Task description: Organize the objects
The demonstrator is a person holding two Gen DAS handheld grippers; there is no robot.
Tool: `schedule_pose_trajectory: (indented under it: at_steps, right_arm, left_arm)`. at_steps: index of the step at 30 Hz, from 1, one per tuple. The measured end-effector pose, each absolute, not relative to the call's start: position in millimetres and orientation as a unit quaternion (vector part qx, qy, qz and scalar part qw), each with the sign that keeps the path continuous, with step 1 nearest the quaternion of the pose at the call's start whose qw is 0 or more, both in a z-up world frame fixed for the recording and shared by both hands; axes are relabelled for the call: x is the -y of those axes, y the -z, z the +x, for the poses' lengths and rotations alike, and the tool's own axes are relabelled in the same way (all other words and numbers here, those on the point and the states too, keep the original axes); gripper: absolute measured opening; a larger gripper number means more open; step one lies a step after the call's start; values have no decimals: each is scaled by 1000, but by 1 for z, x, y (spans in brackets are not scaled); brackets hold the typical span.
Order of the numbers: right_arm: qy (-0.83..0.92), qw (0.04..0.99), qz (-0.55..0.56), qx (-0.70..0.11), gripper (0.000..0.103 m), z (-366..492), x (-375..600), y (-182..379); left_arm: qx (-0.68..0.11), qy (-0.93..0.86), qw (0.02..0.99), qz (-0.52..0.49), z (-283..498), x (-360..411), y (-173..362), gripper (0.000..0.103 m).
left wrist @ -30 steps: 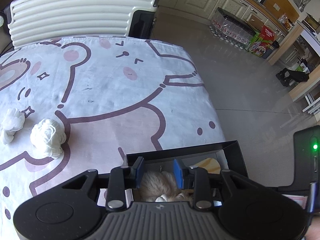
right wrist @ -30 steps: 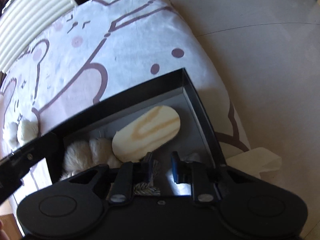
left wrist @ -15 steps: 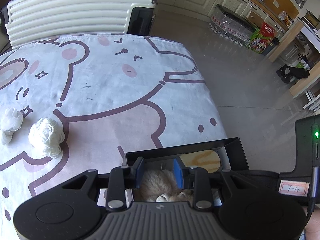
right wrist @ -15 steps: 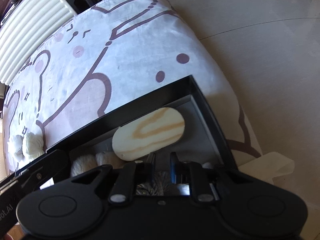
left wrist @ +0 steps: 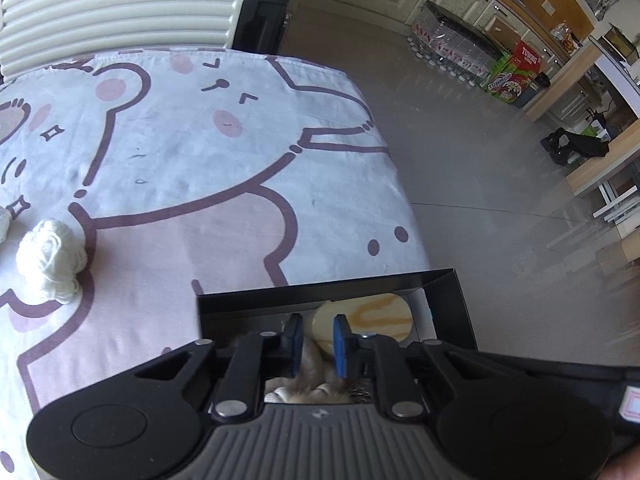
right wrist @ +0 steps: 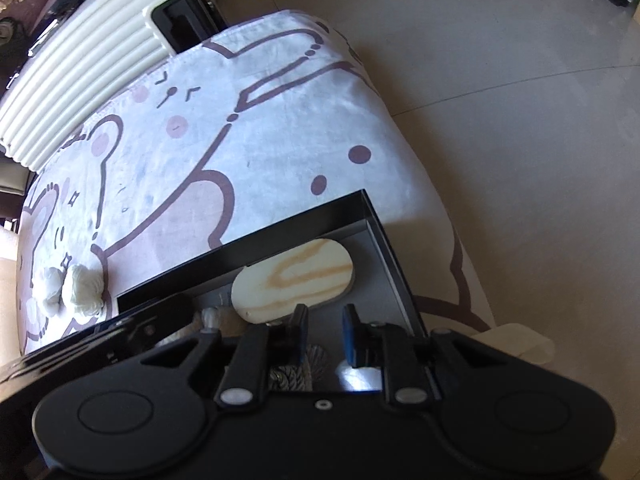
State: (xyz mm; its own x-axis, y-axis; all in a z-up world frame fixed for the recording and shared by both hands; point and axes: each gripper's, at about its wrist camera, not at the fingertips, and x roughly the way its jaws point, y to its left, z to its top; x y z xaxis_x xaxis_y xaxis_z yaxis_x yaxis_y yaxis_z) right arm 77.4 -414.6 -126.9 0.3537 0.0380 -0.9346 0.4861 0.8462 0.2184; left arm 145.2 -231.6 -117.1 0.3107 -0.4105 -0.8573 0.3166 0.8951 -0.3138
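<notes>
A black open box (left wrist: 328,292) (right wrist: 280,236) sits at the near right edge of the table. In it lie an oval wooden board (left wrist: 368,318) (right wrist: 296,280), a beige furry toy (left wrist: 308,384) and a braided rope piece (right wrist: 296,372). My left gripper (left wrist: 316,338) hovers over the box above the furry toy, jaws apart and empty. My right gripper (right wrist: 323,334) hovers over the box above the rope, jaws apart and empty. Two white yarn balls (left wrist: 50,256) (right wrist: 86,284) lie on the cloth to the left.
The table carries a white cloth with pink bear drawings (left wrist: 200,152). A cream ribbed suitcase (left wrist: 120,4) (right wrist: 88,60) stands behind the table. To the right is open tiled floor (left wrist: 480,160), with kitchen cabinets and bottle packs (left wrist: 460,52) farther off.
Both grippers have risen and pulled back from the box. The right jaws narrowed, then opened wider. The left jaws narrowed slightly.
</notes>
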Motion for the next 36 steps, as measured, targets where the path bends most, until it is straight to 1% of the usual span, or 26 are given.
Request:
schedule_pose_trajectory:
  at_steps: [2,5,12,21,23,30,36]
  right_arm:
    - [138,792,232,-547,20,74,415,123]
    - [131,796,229,-544,20,69,417,118]
    - [129,797,235,-542,20,65,424,117]
    - [130,793,238,-546,20,62,431,119]
    - [131,792,236,-548,20,61,432,120]
    - [129,791,233,-551,20,58,436,119]
    - [126,796,232,-545,20,56,435,112]
  left_arm:
    - [-545,218,809,-36,146,236,122,6]
    - [-547,205,811,-16,147,243,130,2]
    - [-566,187,803,15,148,256,151,2]
    - [-582,186,792,-8,149,266,164,2]
    - [-581,190,791,-18,148,268,164,0]
    - [-578,186,795,-6,147,273,162,0]
    - [-567,190,801,-2,143,269,149,3]
